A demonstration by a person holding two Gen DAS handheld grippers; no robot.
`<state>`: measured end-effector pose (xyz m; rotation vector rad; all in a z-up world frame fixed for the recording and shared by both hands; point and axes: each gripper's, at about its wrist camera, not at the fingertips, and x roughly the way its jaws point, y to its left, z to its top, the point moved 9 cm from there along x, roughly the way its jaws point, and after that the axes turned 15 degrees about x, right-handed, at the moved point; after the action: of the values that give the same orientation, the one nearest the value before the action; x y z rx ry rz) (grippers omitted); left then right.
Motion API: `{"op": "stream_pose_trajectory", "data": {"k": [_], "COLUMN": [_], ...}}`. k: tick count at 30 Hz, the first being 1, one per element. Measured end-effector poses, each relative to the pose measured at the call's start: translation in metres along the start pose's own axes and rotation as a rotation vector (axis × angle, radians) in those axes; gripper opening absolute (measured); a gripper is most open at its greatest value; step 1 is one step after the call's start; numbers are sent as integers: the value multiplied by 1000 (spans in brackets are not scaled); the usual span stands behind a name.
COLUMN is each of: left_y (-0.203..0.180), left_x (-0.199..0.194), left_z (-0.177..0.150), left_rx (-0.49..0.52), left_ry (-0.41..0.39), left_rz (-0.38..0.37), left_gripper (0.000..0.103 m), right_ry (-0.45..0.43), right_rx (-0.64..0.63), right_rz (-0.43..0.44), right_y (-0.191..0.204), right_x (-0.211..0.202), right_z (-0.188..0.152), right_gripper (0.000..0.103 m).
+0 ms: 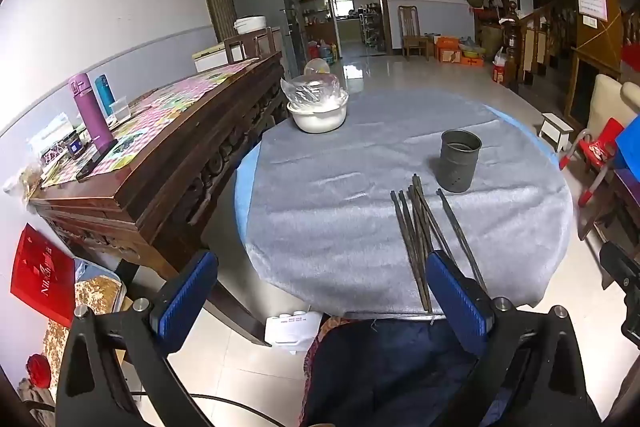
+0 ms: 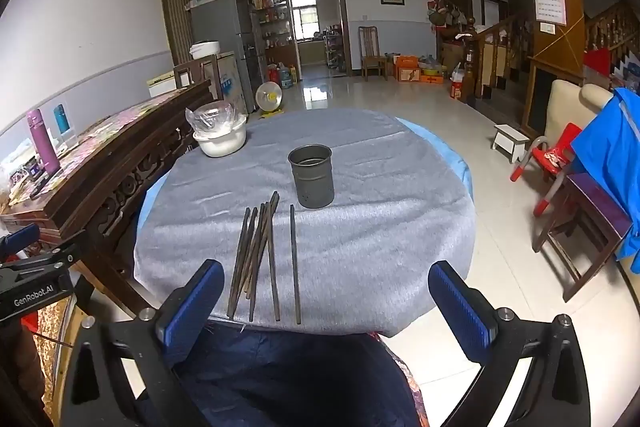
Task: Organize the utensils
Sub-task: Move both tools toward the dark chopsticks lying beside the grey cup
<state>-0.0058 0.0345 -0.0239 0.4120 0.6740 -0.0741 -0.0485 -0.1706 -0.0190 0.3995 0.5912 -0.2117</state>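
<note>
Left wrist view: the left gripper point(image 1: 320, 291) is held off the near edge of the round table point(image 1: 320, 227), its blue pads point(image 1: 188, 299) spread wide with nothing between them; the table wears a grey cloth; the chopsticks point(image 1: 420, 235) lie in a loose bundle by the near edge toward the right side, their near ends partly hidden behind the gripper's right finger, with one stick set a little apart on the right; the cup point(image 1: 459, 161), a dark metal cylinder, stands upright just beyond their far ends, not touching them; a white bowl point(image 1: 318, 115) under clear plastic sits at the far left edge; a wooden sideboard point(image 1: 160, 163) runs along the table's left side, carrying a purple flask point(image 1: 90, 111).

Right wrist view: the right gripper point(image 2: 326, 301) also hangs off the near edge, jaws wide apart and holding nothing; the chopsticks point(image 2: 260, 255) lie at the near edge pointing away, several crossing each other and one lying alone to the right; the cup point(image 2: 311, 175) stands near the table's point(image 2: 400, 227) middle, just past the stick tips; the bowl point(image 2: 220, 139) is at the far left edge; part of the left gripper point(image 2: 28, 279) shows at the left margin.
</note>
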Motion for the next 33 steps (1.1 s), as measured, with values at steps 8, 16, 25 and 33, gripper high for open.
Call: {"op": "stream_pose_trajectory", "data": {"k": [8,16,25,33], "left_y": [-4,-5,-5,-6], "left_x": [-1,-1,-1,0], "left_z": [0,1,1,1], "left_rx": [11,13,14,19], "left_ry": [-1,-2,-1,1], "left_rz": [-10,-13,-13,-19], "left_gripper": [103,103,103,103], "right_ry": [4,2,18,26], "right_rx": [9,9,20,27], "right_rz": [-3,-2,6,7], "right_y": [-1,-5,-8,-8], "right_x": [2,7,9,10], "right_z": [-1,1,1,-1], "right_gripper": [103,103,103,103]}}
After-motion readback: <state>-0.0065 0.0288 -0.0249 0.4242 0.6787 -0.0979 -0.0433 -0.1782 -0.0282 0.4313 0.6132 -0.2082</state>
